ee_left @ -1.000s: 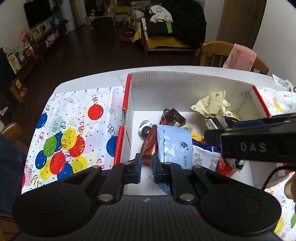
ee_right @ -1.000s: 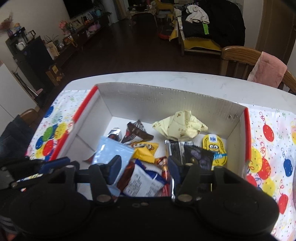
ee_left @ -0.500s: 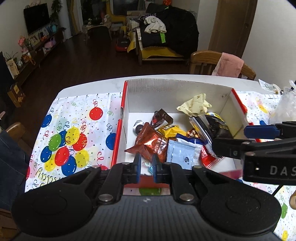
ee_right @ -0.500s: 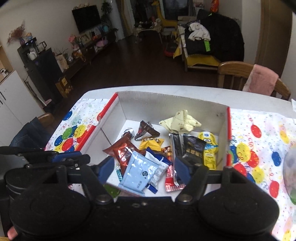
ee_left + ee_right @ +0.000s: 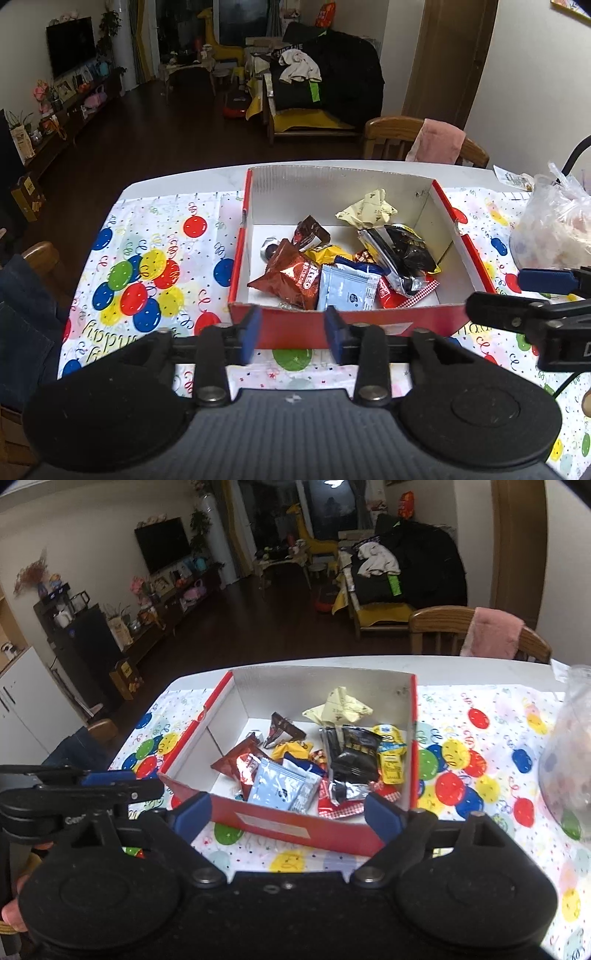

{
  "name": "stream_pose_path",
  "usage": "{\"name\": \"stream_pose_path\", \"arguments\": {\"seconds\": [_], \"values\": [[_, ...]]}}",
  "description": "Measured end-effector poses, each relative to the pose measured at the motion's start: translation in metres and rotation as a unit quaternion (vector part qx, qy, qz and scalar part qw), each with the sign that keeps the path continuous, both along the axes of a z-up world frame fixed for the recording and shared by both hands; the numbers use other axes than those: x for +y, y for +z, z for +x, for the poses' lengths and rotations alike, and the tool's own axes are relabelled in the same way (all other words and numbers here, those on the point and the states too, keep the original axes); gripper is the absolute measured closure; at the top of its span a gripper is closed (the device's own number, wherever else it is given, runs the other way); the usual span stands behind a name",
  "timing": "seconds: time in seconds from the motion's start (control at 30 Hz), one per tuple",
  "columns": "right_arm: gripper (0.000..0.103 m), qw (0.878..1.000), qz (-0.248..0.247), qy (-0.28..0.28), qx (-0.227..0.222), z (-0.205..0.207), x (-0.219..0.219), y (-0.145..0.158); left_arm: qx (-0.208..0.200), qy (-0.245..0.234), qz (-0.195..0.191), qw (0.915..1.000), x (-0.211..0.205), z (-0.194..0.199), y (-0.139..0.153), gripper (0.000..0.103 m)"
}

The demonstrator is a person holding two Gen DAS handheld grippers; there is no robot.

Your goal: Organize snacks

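A red cardboard box (image 5: 354,325) (image 5: 295,825) with a white inside stands on the balloon-print tablecloth. Several snack packets lie in it: a brown Oreo packet (image 5: 291,275) (image 5: 240,762), a light blue packet (image 5: 347,290) (image 5: 282,786), a black packet (image 5: 404,254) (image 5: 354,755), a yellow minion packet (image 5: 390,753) and a cream wrapper (image 5: 369,210) (image 5: 338,705). My left gripper (image 5: 293,332) hangs before the box's near wall, jaws opening, nothing between them. My right gripper (image 5: 286,816) is also in front of the box, jaws opening wide and empty.
A clear plastic bag (image 5: 554,229) (image 5: 569,753) of items sits on the table to the right of the box. A wooden chair (image 5: 413,136) with a pink cloth stands behind the table. A person's leg in jeans (image 5: 22,314) is at the left edge.
Both grippers have pulled back and up from inside the box to in front of its near wall. Both sets of jaws have opened wider. The snacks stay in the box.
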State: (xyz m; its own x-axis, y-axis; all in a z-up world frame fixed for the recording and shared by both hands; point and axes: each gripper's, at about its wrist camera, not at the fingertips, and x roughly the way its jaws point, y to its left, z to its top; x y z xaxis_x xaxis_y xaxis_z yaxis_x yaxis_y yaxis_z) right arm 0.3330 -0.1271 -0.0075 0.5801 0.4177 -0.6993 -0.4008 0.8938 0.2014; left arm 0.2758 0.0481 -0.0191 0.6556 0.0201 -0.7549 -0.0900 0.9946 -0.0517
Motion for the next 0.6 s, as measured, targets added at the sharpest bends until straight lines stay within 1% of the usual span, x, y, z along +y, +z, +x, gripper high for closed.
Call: {"name": "stream_pose_path", "arguments": {"seconds": [0.03,0.07,0.2,0.3,0.37,0.47,0.6], "values": [[0.013,1.000,0.002,-0.003,-0.003,-0.003,-0.002,0.001,-0.004,0.001,0.000,1.0000,0.000,-0.004,0.001,0.046],[0.012,1.000,0.004,-0.005,-0.006,-0.007,-0.003,0.001,-0.011,0.001,-0.001,0.9999,0.000,-0.008,0.003,0.041],[0.011,1.000,0.004,-0.008,-0.024,-0.018,-0.004,0.003,-0.025,-0.004,0.001,0.9997,-0.002,-0.020,0.009,0.039],[0.010,0.999,0.006,-0.009,-0.034,-0.026,-0.003,0.006,-0.040,-0.003,0.006,0.9992,-0.004,-0.029,0.014,0.032],[0.000,0.999,0.005,-0.009,-0.045,-0.033,-0.003,0.009,-0.053,-0.002,0.004,0.9986,-0.005,-0.036,0.019,0.028],[0.000,0.998,0.008,-0.009,-0.061,-0.043,-0.005,0.012,-0.065,-0.008,0.009,0.9978,-0.009,-0.044,0.024,0.023],[0.000,0.998,0.012,-0.008,-0.063,-0.050,-0.007,0.015,-0.070,-0.017,0.004,0.9974,-0.011,-0.052,0.027,0.020]]}}
